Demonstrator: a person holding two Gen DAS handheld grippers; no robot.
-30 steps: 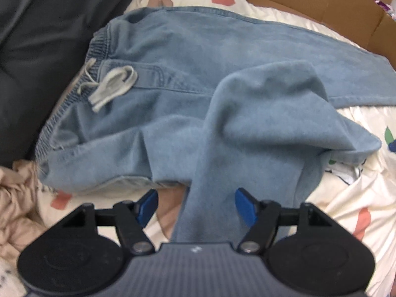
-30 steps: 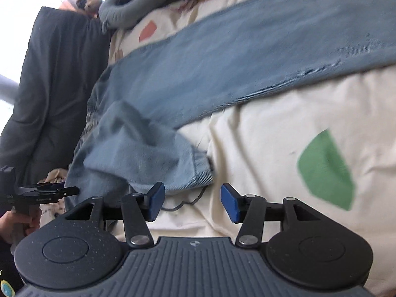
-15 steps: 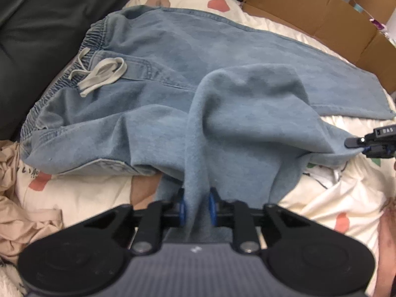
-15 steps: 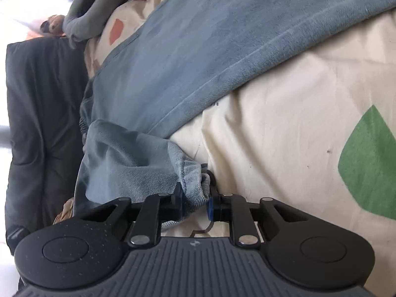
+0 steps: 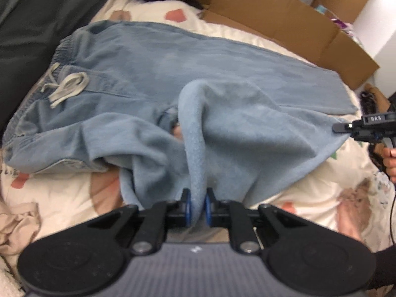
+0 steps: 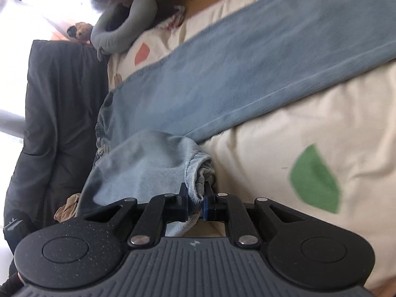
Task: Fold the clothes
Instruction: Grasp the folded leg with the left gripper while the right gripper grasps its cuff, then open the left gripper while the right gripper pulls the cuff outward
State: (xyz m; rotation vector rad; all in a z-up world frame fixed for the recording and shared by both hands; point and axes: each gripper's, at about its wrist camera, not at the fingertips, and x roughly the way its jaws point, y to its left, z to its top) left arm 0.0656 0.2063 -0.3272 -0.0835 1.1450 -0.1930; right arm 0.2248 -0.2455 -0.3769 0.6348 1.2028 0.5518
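Cream patterned bedsheet bears blue trousers; cardboard behind.

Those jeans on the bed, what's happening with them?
A person is folding the jeans with a handheld gripper in each hand. The left gripper is closing on a raised fold of one leg; the right gripper is closing on that leg's hem. The other leg lies flat on the bedsheet.
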